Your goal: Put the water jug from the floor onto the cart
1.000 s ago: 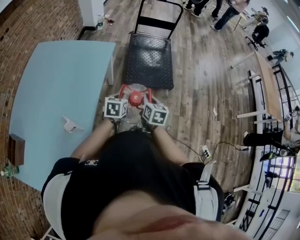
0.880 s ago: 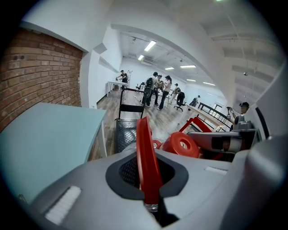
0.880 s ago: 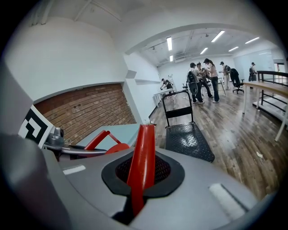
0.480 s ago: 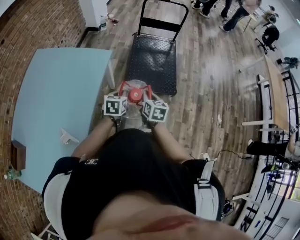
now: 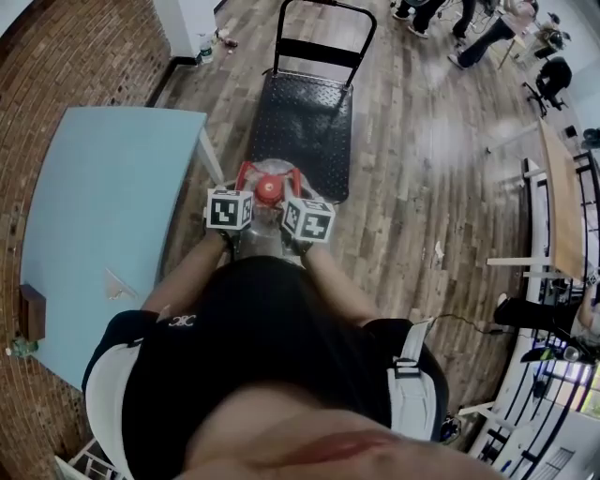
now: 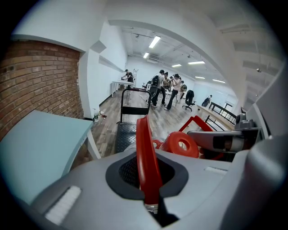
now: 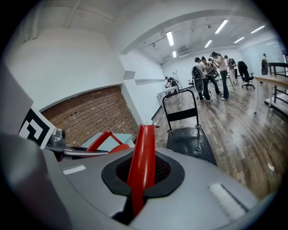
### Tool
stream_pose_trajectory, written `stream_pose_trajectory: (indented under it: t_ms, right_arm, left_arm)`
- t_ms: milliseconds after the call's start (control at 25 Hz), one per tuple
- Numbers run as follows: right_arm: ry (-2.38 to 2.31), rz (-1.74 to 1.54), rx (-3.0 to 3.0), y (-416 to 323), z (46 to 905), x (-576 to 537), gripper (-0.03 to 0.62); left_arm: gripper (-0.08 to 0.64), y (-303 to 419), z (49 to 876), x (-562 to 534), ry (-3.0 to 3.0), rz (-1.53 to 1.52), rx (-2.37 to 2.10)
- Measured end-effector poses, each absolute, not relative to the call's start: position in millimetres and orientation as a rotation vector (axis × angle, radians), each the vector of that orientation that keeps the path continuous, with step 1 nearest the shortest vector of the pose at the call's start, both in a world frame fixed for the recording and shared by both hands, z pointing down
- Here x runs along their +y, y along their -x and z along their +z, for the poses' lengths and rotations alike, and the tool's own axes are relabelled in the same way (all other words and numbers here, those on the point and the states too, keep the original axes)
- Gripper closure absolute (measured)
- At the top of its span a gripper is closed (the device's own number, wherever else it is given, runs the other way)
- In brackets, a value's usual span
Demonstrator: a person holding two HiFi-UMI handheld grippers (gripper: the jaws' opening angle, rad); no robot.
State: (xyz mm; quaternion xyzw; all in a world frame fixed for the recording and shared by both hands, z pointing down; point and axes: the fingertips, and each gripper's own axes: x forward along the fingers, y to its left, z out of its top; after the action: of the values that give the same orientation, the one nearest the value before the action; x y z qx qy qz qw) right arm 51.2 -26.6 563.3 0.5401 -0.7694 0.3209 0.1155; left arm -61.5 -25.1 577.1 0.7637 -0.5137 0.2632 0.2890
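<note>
The water jug (image 5: 265,236) is a clear bottle with a red cap (image 5: 269,189) and a red handle frame, carried in front of the person. My left gripper (image 5: 244,184) is shut on the left red handle bar (image 6: 145,152). My right gripper (image 5: 292,186) is shut on the right red handle bar (image 7: 143,157). The black cart (image 5: 305,122), with a studded deck and an upright push handle (image 5: 325,49), stands just beyond the jug. In the left gripper view the cap (image 6: 181,144) and the right gripper (image 6: 225,140) show beside the jaws. The jug's body is mostly hidden by the marker cubes.
A light blue table (image 5: 103,206) stands at the left next to a brick wall, its leg (image 5: 210,155) near the cart. Several people (image 5: 469,23) stand at the far right. A long desk (image 5: 562,206) and a floor cable (image 5: 469,319) lie at the right.
Both grippers and the jug have moved forward towards the cart; the jug now sits right at the cart's near edge. The table has slid back past the person's left side.
</note>
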Motion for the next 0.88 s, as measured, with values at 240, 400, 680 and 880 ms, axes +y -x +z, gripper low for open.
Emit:
stream_pose_trajectory:
  t_ms: [240,400,680,880]
  right_arm:
    - [-1.603,0.984,-2.242,-87,568,-43,0.575]
    - [-1.622,1.011,-2.23,-108,574,-45,0.575]
    - [-1.685,1.051,-2.204,-145,583,-49,0.575]
    - [-1.754,1.079,-2.189,-165,580,-60,0.574]
  left_arm:
    - [0.558,28,578,-44,-2.033,0.724,-1.363]
    - [0.558,8,583,-50,-2.044,0.745,-1.342]
    - [0.558,-29,593,-60,-2.09,0.793,-1.265]
    - [0.558,-51,593,-77,-2.141,0.823,-1.215]
